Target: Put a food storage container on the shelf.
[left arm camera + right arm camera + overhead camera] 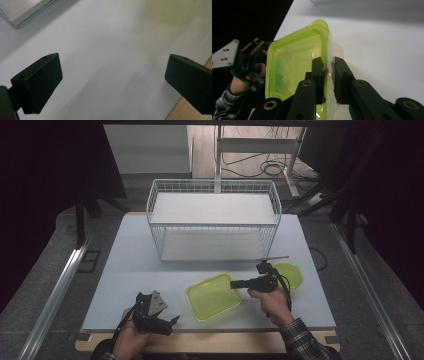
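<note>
The left gripper [112,80] hangs over the pale surface [107,50] with its two black fingers [40,82] spread wide and bare, a blurred yellow-green patch [167,15] at the far right and a metal edge [22,12] at the far left.

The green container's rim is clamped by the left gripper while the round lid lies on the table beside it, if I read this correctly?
Not quite: the right gripper clamps the green container by its rim, as the right gripper view shows. The round lid does lie on the table beside it.
</note>
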Demonstrator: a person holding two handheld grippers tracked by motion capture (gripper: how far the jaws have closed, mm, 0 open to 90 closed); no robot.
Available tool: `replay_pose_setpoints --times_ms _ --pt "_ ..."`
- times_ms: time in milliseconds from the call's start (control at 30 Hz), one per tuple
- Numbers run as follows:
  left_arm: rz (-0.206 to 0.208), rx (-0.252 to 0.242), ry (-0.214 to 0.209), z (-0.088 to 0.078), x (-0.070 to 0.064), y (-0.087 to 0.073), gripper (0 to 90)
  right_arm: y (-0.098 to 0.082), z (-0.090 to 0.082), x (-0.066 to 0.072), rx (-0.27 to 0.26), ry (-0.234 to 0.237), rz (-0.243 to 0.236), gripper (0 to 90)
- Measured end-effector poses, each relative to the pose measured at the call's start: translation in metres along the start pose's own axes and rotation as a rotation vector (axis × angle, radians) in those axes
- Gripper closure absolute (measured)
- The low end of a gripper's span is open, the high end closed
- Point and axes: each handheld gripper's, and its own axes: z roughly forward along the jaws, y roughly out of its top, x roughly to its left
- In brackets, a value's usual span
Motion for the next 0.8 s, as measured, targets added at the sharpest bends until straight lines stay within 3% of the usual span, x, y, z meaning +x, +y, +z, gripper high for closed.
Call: replay_pose_setpoints --times_ms 800 --pt "-0.011 0.001 0.001 0.0 0.002 -0.001 1.1 0.045 -0.033 0.026 -0.1 0.01 -0.044 79.7"
